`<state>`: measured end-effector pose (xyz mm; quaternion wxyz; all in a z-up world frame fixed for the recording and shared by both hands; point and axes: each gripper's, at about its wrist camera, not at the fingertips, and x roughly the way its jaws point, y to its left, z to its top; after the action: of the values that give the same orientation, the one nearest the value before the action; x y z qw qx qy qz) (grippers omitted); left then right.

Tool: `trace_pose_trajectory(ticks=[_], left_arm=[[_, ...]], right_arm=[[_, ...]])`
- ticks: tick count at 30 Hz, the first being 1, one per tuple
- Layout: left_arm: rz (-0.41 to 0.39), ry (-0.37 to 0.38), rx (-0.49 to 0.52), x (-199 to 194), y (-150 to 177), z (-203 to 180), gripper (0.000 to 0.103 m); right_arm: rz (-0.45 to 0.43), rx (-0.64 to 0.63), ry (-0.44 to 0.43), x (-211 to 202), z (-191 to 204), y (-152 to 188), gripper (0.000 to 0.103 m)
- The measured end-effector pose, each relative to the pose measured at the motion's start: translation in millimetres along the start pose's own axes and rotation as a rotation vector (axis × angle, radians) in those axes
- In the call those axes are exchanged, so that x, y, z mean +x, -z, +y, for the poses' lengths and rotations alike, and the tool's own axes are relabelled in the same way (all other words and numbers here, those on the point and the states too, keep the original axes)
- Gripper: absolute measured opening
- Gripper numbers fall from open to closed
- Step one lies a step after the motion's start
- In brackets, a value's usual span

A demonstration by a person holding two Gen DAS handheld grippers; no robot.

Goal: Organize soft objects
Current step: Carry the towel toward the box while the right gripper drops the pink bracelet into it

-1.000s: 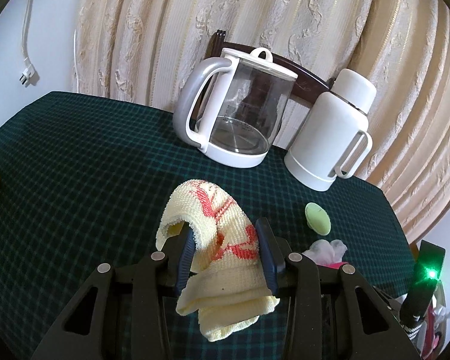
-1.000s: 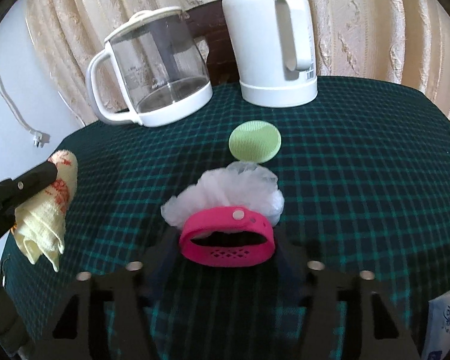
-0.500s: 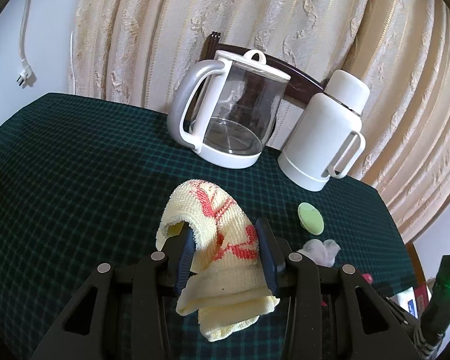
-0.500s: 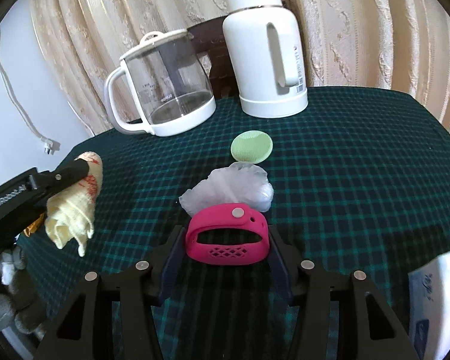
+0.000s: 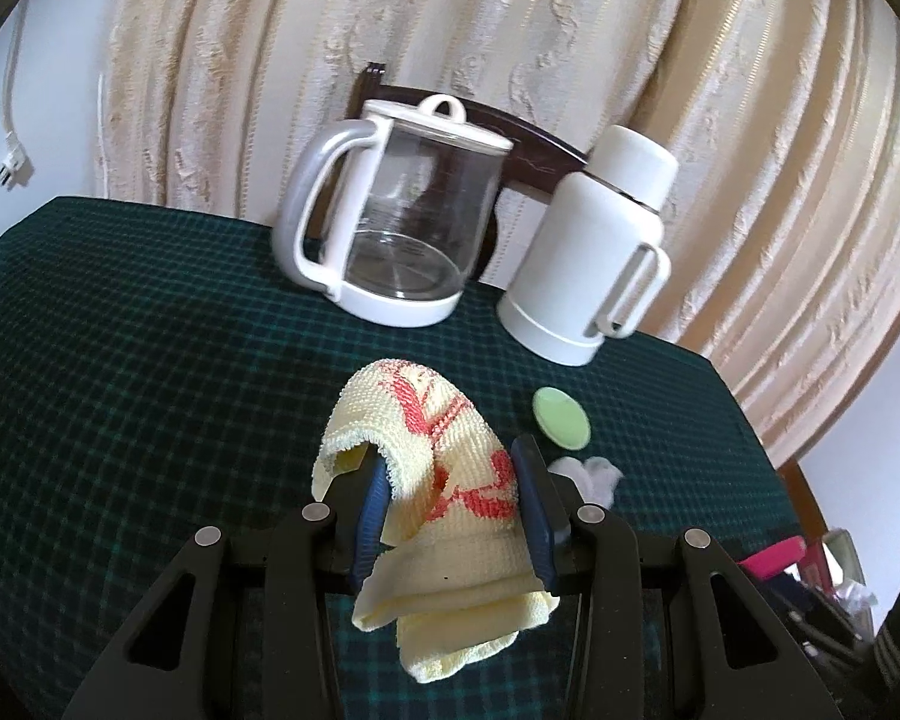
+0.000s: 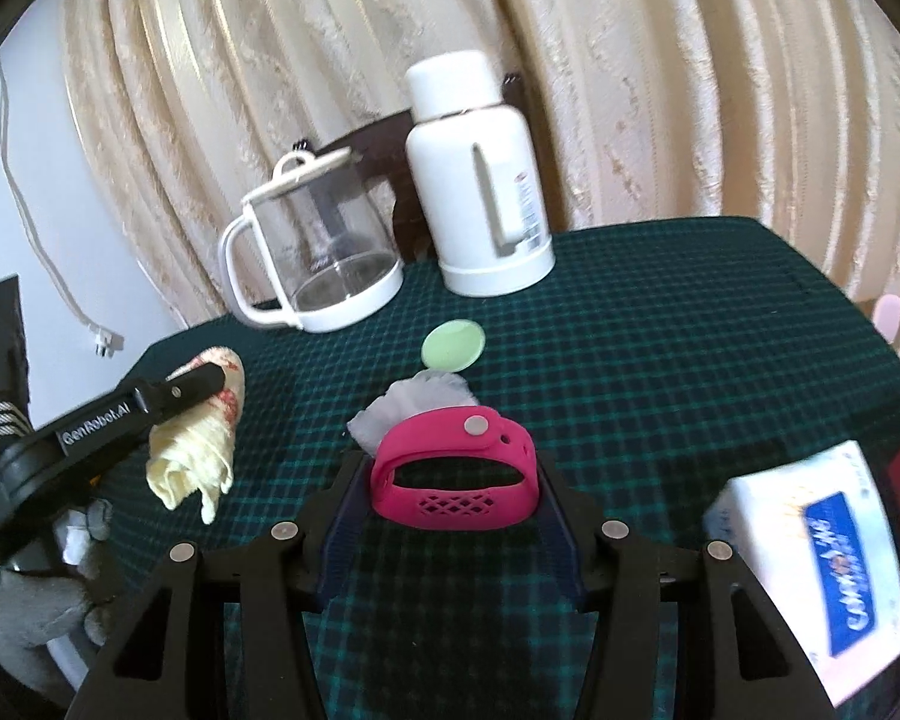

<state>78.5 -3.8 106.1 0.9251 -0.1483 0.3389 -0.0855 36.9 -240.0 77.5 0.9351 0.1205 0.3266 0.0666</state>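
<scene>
Left wrist view: dark green checked tablecloth [image 5: 150,330] across the whole surface, cream patterned curtain [image 5: 570,48] behind. Toward the rear, clear glass jug with white handle, base and lid [image 5: 396,216], upright, just beside tall white flask with side handle [image 5: 594,258], also upright. Nearer, left gripper [image 5: 450,510] clamped on folded pale yellow knitted cloth with red pattern [image 5: 438,480]; blue pads pressed against both sides, cloth arched above the jaws and hanging below them, clear of the table. Just right of the cloth, round pale green pad [image 5: 561,420] flat on the tablecloth; near it, crumpled white mesh puff [image 5: 594,471], partly hidden by the gripper finger. Right wrist view: same tablecloth [image 6: 660,330], jug [image 6: 318,264] and flask [image 6: 480,180] at the rear. At lower right, white tissue pack with blue print [image 6: 816,552]; at lower left, grey plush toy [image 6: 42,588], partly cut off. Right gripper [image 6: 450,492] closed around hot-pink silicone wristband with white stud [image 6: 456,468]; band squeezed between the two fingers and lifted off the table. Behind the band, mesh puff [image 6: 414,402] lying on the cloth, green pad [image 6: 453,345] touching or just beyond it. At left, left gripper [image 6: 198,414] with the yellow cloth [image 6: 195,450] dangling from it.
</scene>
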Motion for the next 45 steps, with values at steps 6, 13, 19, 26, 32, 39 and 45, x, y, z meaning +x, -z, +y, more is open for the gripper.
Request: trace_pose_trajectory(ticks=[6, 13, 19, 26, 32, 39, 45], left_arm=[[-0.002, 0.026, 0.043, -4.3, 4.2, -15.8, 0.041], [-0.007, 0.049, 0.091, -8.9, 11.1, -32.6, 0.041], [-0.007, 0.066, 0.132, -11.6, 16.3, -47.3, 0.041], [-0.011, 0.085, 0.182, -17.0, 24.3, -64.2, 0.041], [-0.014, 0.1, 0.223, -21.6, 30.6, -78.1, 0.041], [-0.011, 0.123, 0.256, -27.5, 35.6, -90.6, 0.041], [-0.011, 0.148, 0.272, -34.8, 37.6, -101.9, 0.041]], right_arm=[[-0.053, 0.029, 0.05, -28.1, -17.1, 3.3, 0.056], [-0.111, 0.071, 0.122, -62.9, -42.9, 6.0, 0.056], [-0.149, 0.112, 0.198, -89.8, -68.0, 12.2, 0.056], [-0.169, 0.175, 0.286, -116.9, -104.4, 22.4, 0.057], [-0.183, 0.219, 0.352, -135.4, -127.8, 31.3, 0.058], [-0.192, 0.276, 0.417, -154.4, -154.1, 43.6, 0.058], [-0.213, 0.322, 0.453, -170.6, -173.4, 51.1, 0.058]])
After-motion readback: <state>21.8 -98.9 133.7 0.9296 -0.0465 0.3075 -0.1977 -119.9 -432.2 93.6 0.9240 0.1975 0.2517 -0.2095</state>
